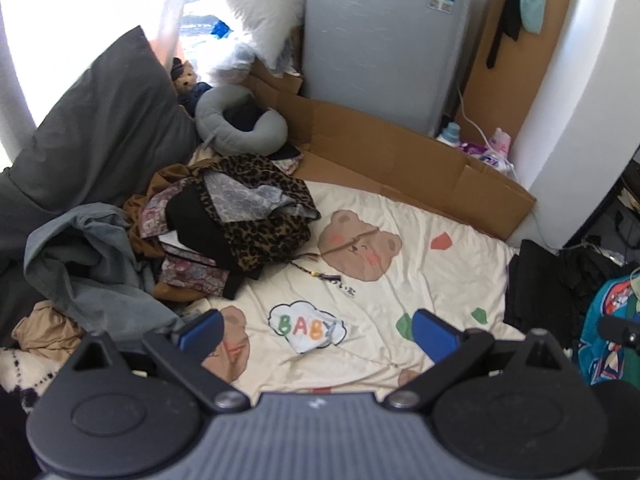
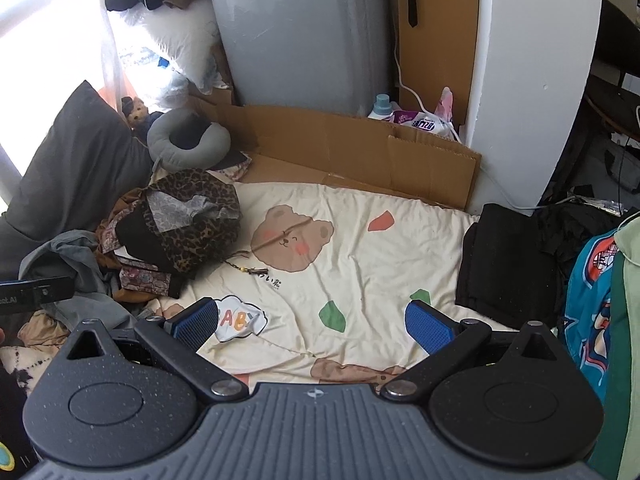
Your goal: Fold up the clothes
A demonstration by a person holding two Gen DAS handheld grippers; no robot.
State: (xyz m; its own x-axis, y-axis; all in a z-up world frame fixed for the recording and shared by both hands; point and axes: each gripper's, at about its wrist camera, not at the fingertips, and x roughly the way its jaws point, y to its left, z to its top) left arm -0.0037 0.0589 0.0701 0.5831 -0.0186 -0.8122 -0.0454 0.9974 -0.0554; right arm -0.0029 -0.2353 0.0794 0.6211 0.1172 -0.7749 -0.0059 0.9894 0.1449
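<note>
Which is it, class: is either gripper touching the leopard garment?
Apart. Each wrist view shows its open gripper, left and right, with bare sheet before the leopard garment.

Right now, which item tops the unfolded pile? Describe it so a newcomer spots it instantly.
Start at the cream bear-print sheet and go to the clothes heap along its left edge, below the grey neck pillow. On top lies the leopard-print garment, the only brown-and-black spotted fabric there; its neighbours are plain grey, black or floral.
</note>
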